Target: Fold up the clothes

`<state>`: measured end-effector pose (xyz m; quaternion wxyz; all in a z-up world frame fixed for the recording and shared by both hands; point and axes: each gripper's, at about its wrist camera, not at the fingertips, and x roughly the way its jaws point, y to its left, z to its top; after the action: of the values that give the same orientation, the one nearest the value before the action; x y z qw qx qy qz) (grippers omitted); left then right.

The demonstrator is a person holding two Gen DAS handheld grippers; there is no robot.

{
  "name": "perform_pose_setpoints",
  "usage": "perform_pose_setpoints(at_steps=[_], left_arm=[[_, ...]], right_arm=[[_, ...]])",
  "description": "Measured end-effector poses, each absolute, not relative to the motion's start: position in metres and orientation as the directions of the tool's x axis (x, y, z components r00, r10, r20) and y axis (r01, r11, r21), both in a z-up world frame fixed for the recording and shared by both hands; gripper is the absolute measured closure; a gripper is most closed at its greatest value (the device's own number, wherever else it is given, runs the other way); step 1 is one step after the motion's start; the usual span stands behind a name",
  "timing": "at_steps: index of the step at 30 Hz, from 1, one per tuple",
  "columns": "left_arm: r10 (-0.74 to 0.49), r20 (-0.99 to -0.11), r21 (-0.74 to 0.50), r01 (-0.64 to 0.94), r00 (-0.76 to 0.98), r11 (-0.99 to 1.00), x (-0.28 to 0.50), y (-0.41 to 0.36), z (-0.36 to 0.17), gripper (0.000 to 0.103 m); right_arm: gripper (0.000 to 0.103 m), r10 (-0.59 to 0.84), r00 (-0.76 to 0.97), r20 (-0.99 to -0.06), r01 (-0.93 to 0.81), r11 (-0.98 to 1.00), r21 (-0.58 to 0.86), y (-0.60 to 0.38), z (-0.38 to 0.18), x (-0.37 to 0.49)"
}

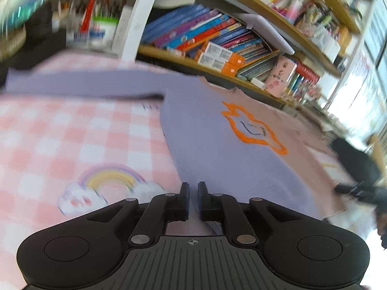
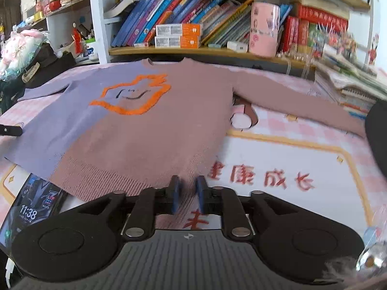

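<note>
I have the sweater (image 2: 150, 125) lying flat and spread on the bench (image 2: 290, 149), its front up, mauve on one half and lilac on the other, an orange outline figure (image 2: 130, 94) on the chest. Its ribbed hem runs just ahead of my right tongs (image 2: 187, 186), whose pads stand a little apart over the hem's corner; I see no pinch on the knit there. My left tongs (image 1: 192, 193) sit at the lilac side edge of the same sweater (image 1: 217, 145), their pads parted by a narrow gap with cloth showing between them, pressing on nothing that I can see. A sleeve stretches away on each far side. Left of my right tongs a phone (image 2: 31, 210) lies partly under the hem. Beyond the sweater stands a bookshelf (image 2: 193, 50).
</note>
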<state>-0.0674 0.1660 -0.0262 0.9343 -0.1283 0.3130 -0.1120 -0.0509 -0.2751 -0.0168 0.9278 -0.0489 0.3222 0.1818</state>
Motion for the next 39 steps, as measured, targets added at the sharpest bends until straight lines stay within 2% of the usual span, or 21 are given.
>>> perform_pose_setpoints(at_steps=[2,3,5,8,9,10,11,13,15,17,20,24,26,31,35,39], left_arm=[[-0.263,-0.526,-0.278,0.129,0.808,0.952,-0.064,0.165,-0.015,0.082],[-0.259,-0.503,-0.281,0.127,0.825,0.951,-0.06,0.165,-0.009,0.077],[-0.235,-0.452,-0.288,0.109,0.86,0.951,-0.047,0.165,0.0,0.062],[-0.163,-0.424,-0.297,0.033,0.891,0.954,-0.027,0.16,0.005,0.06],[-0.14,-0.415,-0.289,0.016,0.899,0.957,-0.024,0.157,0.006,0.058],[-0.118,-0.404,-0.279,0.0,0.907,0.96,-0.021,0.154,0.008,0.047],[-0.096,-0.386,-0.261,-0.009,0.918,0.965,-0.022,0.15,0.008,0.032],[-0.059,-0.354,-0.216,-0.021,0.934,0.976,-0.024,0.143,0.009,0.023],[-0.019,-0.339,-0.171,-0.041,0.941,0.984,-0.027,0.137,0.01,0.021],[0.02,-0.334,-0.131,-0.067,0.942,0.989,-0.029,0.132,0.011,0.014],[0.083,-0.317,-0.102,-0.121,0.945,0.987,-0.039,0.135,0.013,0.003],[0.186,-0.286,-0.036,-0.204,0.94,0.978,-0.055,0.144,0.015,0.0],[0.248,-0.277,0.002,-0.258,0.928,0.966,-0.059,0.151,0.015,0.0],[0.346,-0.333,0.022,-0.359,0.877,0.933,-0.046,0.177,0.009,0.0],[0.393,-0.409,-0.003,-0.432,0.824,0.902,-0.02,0.206,0.002,0.0],[0.445,-0.44,-0.056,-0.519,0.78,0.853,-0.003,0.239,-0.002,0.0]], right_arm=[[0.069,0.301,0.761,-0.575,-0.358,0.934,0.015,-0.28,-0.007,-0.052],[0.065,0.299,0.783,-0.546,-0.346,0.938,0.018,-0.282,0.0,-0.049],[0.054,0.295,0.821,-0.489,-0.327,0.945,0.021,-0.284,0.012,-0.038],[0.039,0.295,0.857,-0.422,-0.317,0.948,0.018,-0.276,0.022,-0.019],[0.038,0.296,0.866,-0.404,-0.316,0.949,0.017,-0.272,0.025,-0.013],[0.033,0.31,0.865,-0.394,-0.328,0.944,0.024,-0.268,0.026,-0.007],[0.027,0.339,0.859,-0.383,-0.351,0.936,0.04,-0.263,0.027,-0.003],[0.022,0.396,0.843,-0.365,-0.399,0.914,0.071,-0.256,0.026,0.004],[0.018,0.438,0.831,-0.342,-0.44,0.895,0.078,-0.246,0.024,0.013],[0.012,0.457,0.826,-0.331,-0.466,0.883,0.057,-0.235,0.021,0.023],[0.009,0.484,0.811,-0.329,-0.511,0.86,0.004,-0.218,0.017,0.039],[0.006,0.497,0.806,-0.322,-0.554,0.825,-0.112,-0.203,0.01,0.051],[0.005,0.497,0.809,-0.313,-0.554,0.823,-0.123,-0.205,0.005,0.052],[0.004,0.512,0.801,-0.309,-0.563,0.82,-0.101,-0.215,-0.006,0.047],[0.002,0.494,0.801,-0.34,-0.561,0.817,-0.135,-0.21,-0.016,0.043],[0.002,0.473,0.79,-0.391,-0.57,0.801,-0.183,-0.198,-0.027,0.043]])
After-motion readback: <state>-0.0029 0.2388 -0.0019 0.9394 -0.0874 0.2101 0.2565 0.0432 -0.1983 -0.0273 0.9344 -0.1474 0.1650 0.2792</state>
